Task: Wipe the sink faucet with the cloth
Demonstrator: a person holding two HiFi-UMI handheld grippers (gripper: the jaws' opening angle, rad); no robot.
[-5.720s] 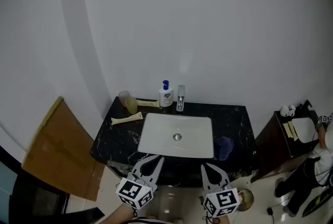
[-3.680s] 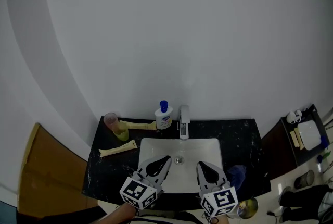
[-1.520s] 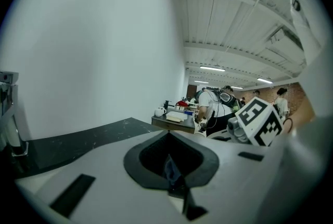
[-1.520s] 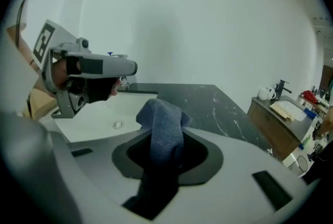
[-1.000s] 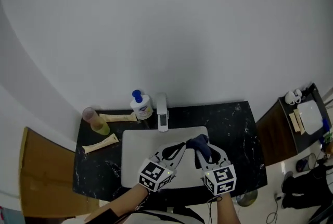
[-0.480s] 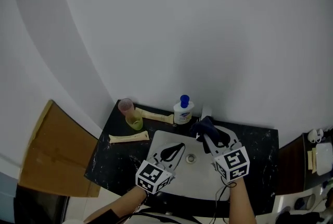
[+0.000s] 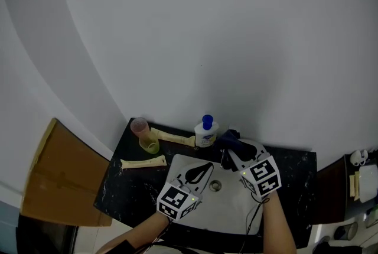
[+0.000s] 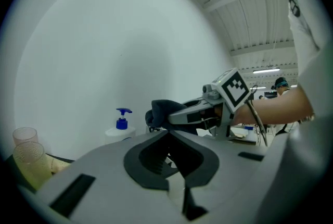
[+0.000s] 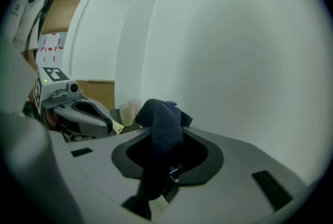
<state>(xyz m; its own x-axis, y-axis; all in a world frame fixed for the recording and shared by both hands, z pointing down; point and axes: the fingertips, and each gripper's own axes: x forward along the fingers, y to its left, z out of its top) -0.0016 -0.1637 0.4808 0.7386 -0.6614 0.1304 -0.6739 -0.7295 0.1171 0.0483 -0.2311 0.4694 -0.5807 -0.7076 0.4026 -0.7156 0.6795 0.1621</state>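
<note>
A dark blue cloth [image 7: 228, 139] sits bunched at the back rim of the white sink [image 7: 224, 211], where the faucet stands. The faucet itself is hidden under it. My right gripper [image 7: 229, 150] is shut on the cloth [image 9: 164, 129], which drapes down between its jaws. In the left gripper view the cloth [image 8: 164, 112] pokes out past the right gripper's tips. My left gripper [image 7: 208, 167] hovers over the basin just left of the right one, and its jaws meet at the tip [image 8: 167, 135] with nothing between them.
A soap pump bottle [image 7: 205, 132] stands just left of the cloth. Further left on the black counter [image 7: 127, 188] are stacked cups [image 7: 144, 134] and two cream tubes [image 7: 173, 138]. A brown board [image 7: 53, 179] leans at the left. The white wall rises close behind.
The right gripper has taken the cloth from the counter's right side and carried it up and back onto the faucet. The left gripper has stayed shut over the basin.
</note>
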